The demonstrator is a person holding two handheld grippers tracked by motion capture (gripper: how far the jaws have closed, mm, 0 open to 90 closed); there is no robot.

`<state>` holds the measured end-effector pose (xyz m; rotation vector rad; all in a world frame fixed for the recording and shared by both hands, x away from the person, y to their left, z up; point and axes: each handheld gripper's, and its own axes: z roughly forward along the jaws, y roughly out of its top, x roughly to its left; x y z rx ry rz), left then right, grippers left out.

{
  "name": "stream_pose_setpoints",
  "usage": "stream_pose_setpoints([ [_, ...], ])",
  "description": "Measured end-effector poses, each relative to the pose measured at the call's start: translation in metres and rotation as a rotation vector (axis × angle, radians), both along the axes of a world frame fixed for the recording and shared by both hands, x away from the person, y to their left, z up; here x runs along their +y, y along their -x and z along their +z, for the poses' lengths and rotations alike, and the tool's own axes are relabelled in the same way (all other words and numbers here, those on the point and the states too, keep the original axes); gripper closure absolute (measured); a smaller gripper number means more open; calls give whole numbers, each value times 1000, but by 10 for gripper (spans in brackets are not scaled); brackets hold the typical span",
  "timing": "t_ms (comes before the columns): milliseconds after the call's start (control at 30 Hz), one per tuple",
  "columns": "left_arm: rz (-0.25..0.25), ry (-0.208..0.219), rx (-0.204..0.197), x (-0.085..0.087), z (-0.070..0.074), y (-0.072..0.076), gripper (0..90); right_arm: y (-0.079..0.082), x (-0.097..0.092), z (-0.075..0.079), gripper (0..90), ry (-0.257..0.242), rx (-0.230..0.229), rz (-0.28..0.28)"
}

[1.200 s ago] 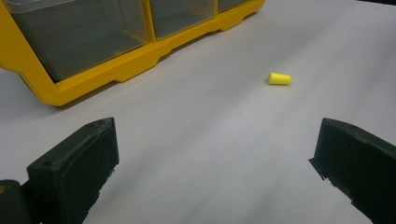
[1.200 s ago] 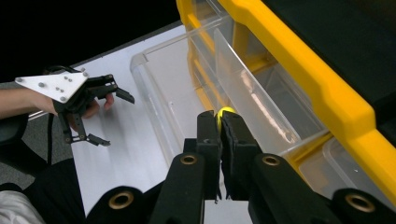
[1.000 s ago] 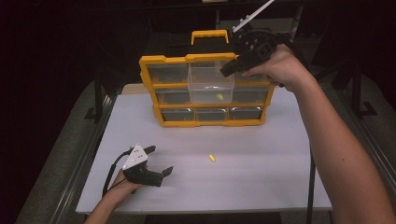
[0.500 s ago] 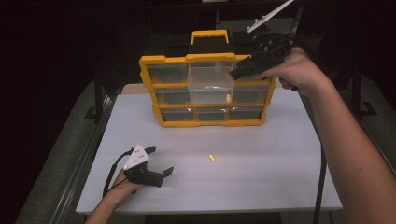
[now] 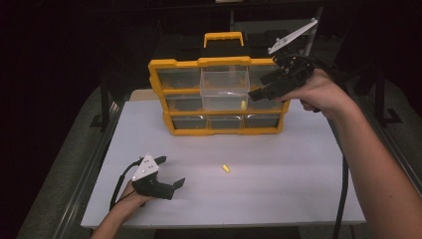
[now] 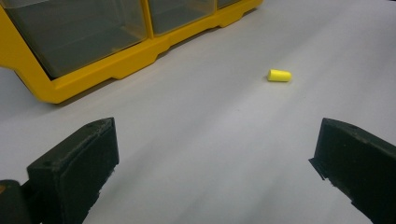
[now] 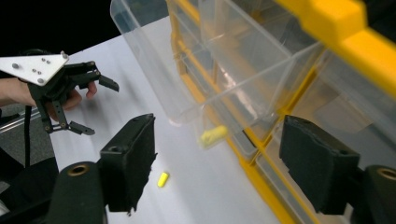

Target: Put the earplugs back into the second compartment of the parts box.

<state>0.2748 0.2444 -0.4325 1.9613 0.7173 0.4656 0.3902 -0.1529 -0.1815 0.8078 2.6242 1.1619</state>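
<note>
A yellow organizer (image 5: 219, 127) with clear drawers stands at the back of the white table (image 5: 298, 189). Its middle drawer (image 5: 224, 87) is pulled out, and a yellow earplug (image 5: 243, 104) shows inside it near the right front corner; the right gripper view shows this earplug (image 7: 213, 135) through the drawer's clear wall (image 7: 154, 60). A second earplug (image 5: 226, 168) lies on the table. My right gripper (image 5: 259, 87) hovers at the drawer's right side; its jaws have just been opening and nothing is between them. My left gripper (image 5: 172, 171) rests open on the table, facing the loose earplug (image 6: 279, 75).
The organizer's black and yellow handle (image 5: 223, 39) rises behind the drawers. The table's front edge (image 5: 219, 223) runs just below my left hand. Dark floor and metal frames surround the table.
My right gripper has shifted right and slightly down, off the top of the open drawer, with its jaws spreading. The left gripper and the loose earplug have stayed put.
</note>
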Motion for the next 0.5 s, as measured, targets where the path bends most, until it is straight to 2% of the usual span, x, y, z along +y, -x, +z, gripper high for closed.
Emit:
stream_pose_setpoints([
  [267, 0, -1, -1, 0, 0, 0, 3, 6, 2, -32, 178, 2, -4, 0],
  [367, 0, -1, -1, 0, 0, 0, 3, 7, 3, -38, 159, 0, -5, 2],
  [400, 0, 2, 0, 0, 0, 0, 3, 8, 4, -48, 140, 7, -16, 0],
  [500, 0, -1, -1, 1, 0, 0, 3, 10, 4, -57, 131, 4, -10, -1],
])
